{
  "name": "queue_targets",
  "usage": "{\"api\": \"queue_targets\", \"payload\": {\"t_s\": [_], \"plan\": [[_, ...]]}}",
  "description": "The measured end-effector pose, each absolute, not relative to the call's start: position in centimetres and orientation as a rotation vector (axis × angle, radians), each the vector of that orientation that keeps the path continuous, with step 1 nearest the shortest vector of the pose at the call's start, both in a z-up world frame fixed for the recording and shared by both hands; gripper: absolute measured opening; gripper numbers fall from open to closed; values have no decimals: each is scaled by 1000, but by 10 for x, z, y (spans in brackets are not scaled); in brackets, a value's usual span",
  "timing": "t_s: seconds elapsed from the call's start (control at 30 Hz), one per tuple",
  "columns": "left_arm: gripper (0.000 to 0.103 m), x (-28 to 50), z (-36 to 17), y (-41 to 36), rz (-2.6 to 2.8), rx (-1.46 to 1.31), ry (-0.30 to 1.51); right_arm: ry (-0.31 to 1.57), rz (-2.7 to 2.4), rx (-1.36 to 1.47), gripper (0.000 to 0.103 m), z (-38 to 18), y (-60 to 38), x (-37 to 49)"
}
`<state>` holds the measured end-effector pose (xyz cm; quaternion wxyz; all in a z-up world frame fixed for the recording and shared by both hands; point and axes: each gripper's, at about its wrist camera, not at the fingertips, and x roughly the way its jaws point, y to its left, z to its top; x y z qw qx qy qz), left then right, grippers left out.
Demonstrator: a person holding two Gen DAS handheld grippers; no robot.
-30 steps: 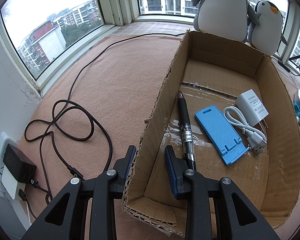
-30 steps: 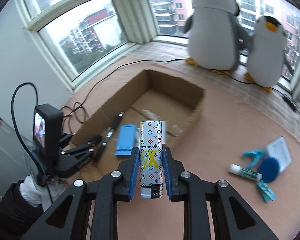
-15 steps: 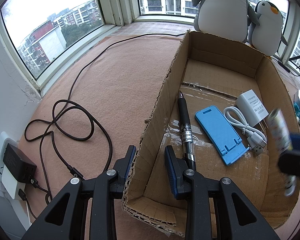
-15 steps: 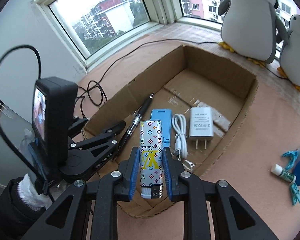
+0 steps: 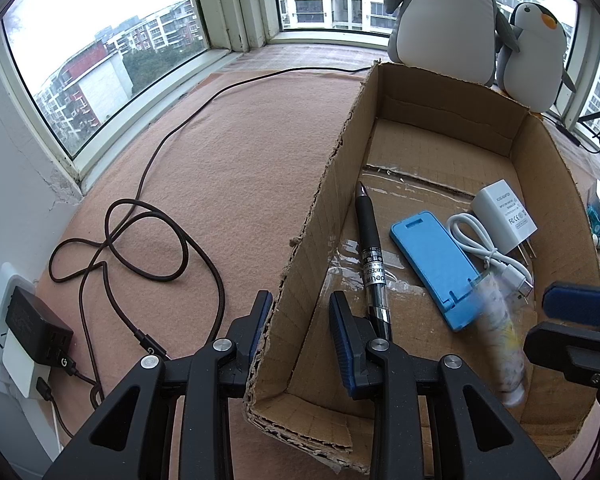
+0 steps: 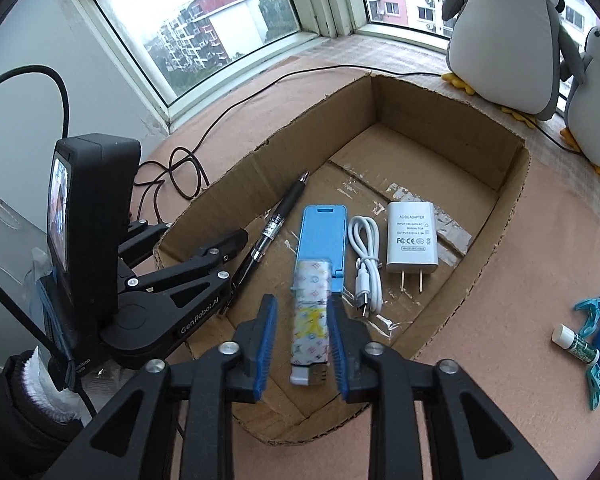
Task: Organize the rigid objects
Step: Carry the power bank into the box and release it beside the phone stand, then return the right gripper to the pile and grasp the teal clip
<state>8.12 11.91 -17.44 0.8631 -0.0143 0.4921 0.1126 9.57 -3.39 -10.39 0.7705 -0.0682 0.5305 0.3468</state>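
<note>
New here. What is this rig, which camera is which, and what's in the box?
There is no robot. A person holds a two-fingered claw in each hand, and each carries a fisheye camera that looks along its fingers. In the left-wrist view, the left claw clamps the side wall of the brown cardboard box. In the right-wrist view, the right claw is opening around a white patterned lighter over the box. Inside lie a black pen, a blue plastic phone stand, a coiled white cable and a white plug adapter.

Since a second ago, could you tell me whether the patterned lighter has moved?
Yes. The patterned lighter has travelled forward and down, from short of the cardboard box to inside it, between the right gripper's opening jaws.
</note>
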Motion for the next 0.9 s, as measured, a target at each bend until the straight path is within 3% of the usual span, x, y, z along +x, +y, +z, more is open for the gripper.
{"api": "queue_targets", "payload": {"t_s": [0.43,0.5,0.9], "plan": [[31,81,-174,119,237,-30,1031,1091,756,-46,37,-80,-61,92],[31,81,-174,119,236,-32,1031,1071,733,-25,43,-74,-76,90],[31,81,-174,119,238,-30,1031,1052,437,17,52,-84,-218,96]]}}
